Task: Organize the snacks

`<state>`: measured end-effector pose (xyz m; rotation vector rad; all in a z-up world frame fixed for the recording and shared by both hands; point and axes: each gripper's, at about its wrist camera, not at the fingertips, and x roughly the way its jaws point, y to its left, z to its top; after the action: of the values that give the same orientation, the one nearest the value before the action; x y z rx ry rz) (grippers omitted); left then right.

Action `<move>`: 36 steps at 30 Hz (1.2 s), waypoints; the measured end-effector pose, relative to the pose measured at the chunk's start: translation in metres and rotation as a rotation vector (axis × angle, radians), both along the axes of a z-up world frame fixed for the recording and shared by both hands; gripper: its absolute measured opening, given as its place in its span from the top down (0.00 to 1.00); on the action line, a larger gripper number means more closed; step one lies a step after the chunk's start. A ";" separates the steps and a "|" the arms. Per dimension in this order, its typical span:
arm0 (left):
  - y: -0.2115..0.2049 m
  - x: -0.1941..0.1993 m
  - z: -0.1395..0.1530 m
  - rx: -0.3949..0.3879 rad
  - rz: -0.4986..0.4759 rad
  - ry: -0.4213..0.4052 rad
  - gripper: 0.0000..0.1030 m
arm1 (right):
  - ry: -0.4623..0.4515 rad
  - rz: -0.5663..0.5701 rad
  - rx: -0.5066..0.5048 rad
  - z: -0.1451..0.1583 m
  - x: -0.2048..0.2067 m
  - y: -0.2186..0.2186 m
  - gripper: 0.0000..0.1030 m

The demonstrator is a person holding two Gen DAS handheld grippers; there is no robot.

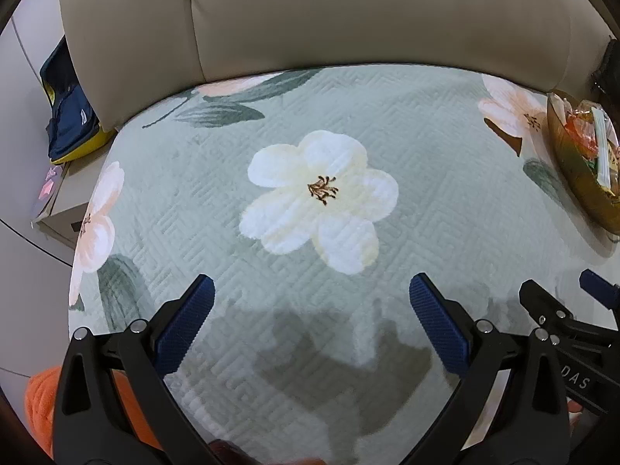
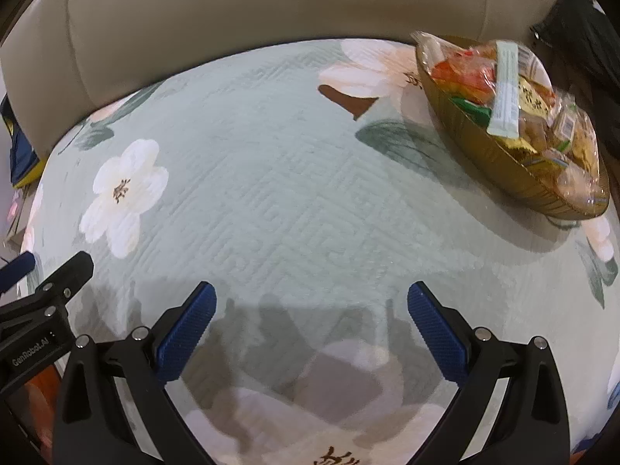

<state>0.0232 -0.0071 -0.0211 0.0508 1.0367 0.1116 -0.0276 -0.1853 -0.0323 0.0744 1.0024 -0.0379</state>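
Observation:
A golden leaf-shaped tray (image 2: 500, 155) heaped with wrapped snacks (image 2: 515, 93) sits at the far right of the floral green sofa cover (image 2: 271, 193). In the left wrist view the same tray (image 1: 569, 162) shows at the right edge. My left gripper (image 1: 310, 290) hangs open over the white flower print, nothing between its blue pads. My right gripper (image 2: 312, 294) is open too, empty, well short of the tray and to its left. Each gripper appears at the edge of the other's view.
The beige sofa backrest (image 1: 310, 19) rises behind the seat. A blue and yellow bag (image 1: 69, 116) lies on a low box (image 1: 58, 209) to the left. An orange cloth (image 1: 38, 407) shows at the lower left. A dark object (image 2: 581, 38) sits behind the tray.

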 end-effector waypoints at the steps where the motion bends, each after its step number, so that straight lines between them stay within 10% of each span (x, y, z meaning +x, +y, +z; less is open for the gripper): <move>1: 0.000 -0.002 0.001 0.000 -0.005 -0.012 0.03 | -0.004 0.007 -0.007 0.001 0.000 0.002 0.05; 36: -0.007 -0.002 0.000 0.111 -0.005 -0.003 0.03 | 0.008 0.052 -0.042 0.000 0.001 0.016 0.05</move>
<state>0.0216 -0.0143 -0.0215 0.1542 1.0262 0.1646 -0.0270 -0.1691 -0.0325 0.0097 1.0111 -0.0120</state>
